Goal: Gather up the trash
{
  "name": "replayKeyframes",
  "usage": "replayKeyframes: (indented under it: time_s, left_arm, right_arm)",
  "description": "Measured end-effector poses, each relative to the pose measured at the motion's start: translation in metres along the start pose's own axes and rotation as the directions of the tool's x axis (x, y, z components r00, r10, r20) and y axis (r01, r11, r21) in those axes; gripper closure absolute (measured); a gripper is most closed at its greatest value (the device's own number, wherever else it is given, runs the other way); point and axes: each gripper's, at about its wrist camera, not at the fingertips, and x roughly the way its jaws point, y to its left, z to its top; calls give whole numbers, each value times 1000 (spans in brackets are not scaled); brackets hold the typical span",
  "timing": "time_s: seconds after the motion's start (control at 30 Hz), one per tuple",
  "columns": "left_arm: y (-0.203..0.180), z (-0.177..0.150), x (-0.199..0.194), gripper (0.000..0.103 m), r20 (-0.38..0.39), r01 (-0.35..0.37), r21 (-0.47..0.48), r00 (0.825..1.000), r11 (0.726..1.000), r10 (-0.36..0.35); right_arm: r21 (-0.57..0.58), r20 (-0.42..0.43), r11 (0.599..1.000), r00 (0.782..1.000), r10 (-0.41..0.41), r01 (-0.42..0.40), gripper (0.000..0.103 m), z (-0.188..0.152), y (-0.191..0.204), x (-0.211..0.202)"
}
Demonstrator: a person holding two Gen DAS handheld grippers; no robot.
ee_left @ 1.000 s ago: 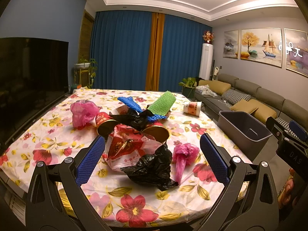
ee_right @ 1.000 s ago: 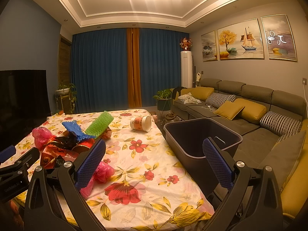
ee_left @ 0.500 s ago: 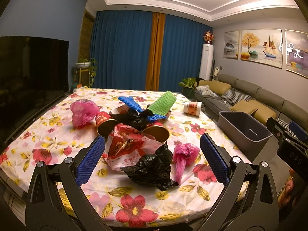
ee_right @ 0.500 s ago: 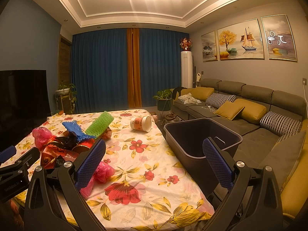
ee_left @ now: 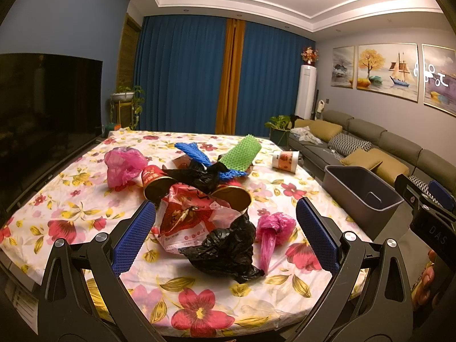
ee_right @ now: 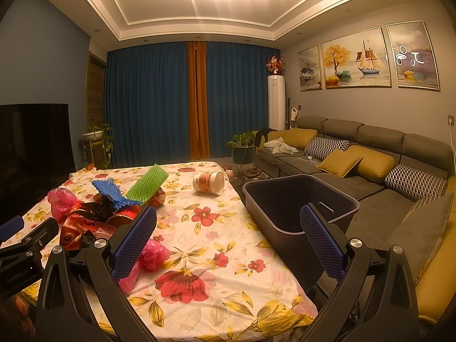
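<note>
- Table (ee_left: 65, 208) under a flowered cloth, carrying all the trash; nothing collected yet, by the look of the bare bin.
- Grey plastic bin (ee_right: 299, 199) just off the table's right edge, directly ahead of the right hand-held gripper (ee_right: 228, 242); fingers spread wide, nothing between them.
- Left hand-held gripper (ee_left: 225, 236) also spread wide and empty, aimed squarely at the heap in mid-table, so judged the nearer one for a first pick.
- Red-and-white printed bag (ee_left: 188, 216) lying flat, touching the crumpled black bag (ee_left: 225, 250) just ahead between the left fingers.
- Green foam net (ee_left: 242, 155) and blue foam net (ee_left: 193, 152) propped at the heap's far side, long axes running away from the camera.
- Pink bag (ee_left: 273, 230) right of the black one, twisted tail pointing toward the near edge; a second pink bag (ee_left: 122, 165) far left.
- Paper cup (ee_right: 209, 182) on its side, well apart from the heap, nearer the bin.
</note>
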Motion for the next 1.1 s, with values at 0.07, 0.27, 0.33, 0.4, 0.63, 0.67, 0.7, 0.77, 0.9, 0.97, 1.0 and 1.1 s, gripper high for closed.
replayKeyframes:
  time_s: [0.07,0.27,0.33,0.4,0.63,0.67,0.7,0.77,0.9,0.97,1.0,1.1]
  left_arm:
    - [0,1,0,6,0,-1,0,1000,1000,1]
    - [0,0,0,6,0,-2,0,1000,1000,2]
    - [0,-2,1,6,2,-5,-1,1000,1000,5]
    - [0,-3,2,6,-1,-6,-3,1000,1000,6]
    - [10,-6,15,6,-13,-12,-25,1000,1000,12]
    - [12,-6,17,6,-15,-13,-29,1000,1000,13]
    - [13,-7,19,6,-18,-15,-32,1000,999,15]
    - [17,-8,23,6,-23,-18,-38,1000,999,17]
    - [20,-16,29,6,-29,7,-35,1000,999,-8]
    - [18,-21,33,6,-38,28,-17,999,999,-28]
    - [17,-25,36,6,-44,39,-7,998,999,-39]
    - [15,-35,44,9,-69,86,14,994,996,-84]
  right_arm:
    - [0,-1,1000,1000,0,0,5,0,-1,0]
    - [-1,-3,1000,1000,3,-3,5,2,-1,1]
    - [-2,-1,1000,1000,6,-6,5,2,1,3]
    - [-3,-3,1000,1000,7,-7,5,-2,5,7]
    - [-5,-15,1000,1000,23,-23,5,-8,10,19]
    - [-6,-18,1000,999,30,-30,5,-8,12,21]
    - [-7,-22,999,999,35,-35,5,-9,14,23]
    - [-10,-34,999,998,47,-47,5,-12,17,30]
    - [-11,-61,998,996,64,-65,5,-18,22,42]
    - [-10,-72,998,995,69,-70,5,-21,24,47]
    - [-9,-77,997,994,72,-73,5,-23,25,50]
    - [-8,-87,997,993,81,-82,5,-27,28,57]
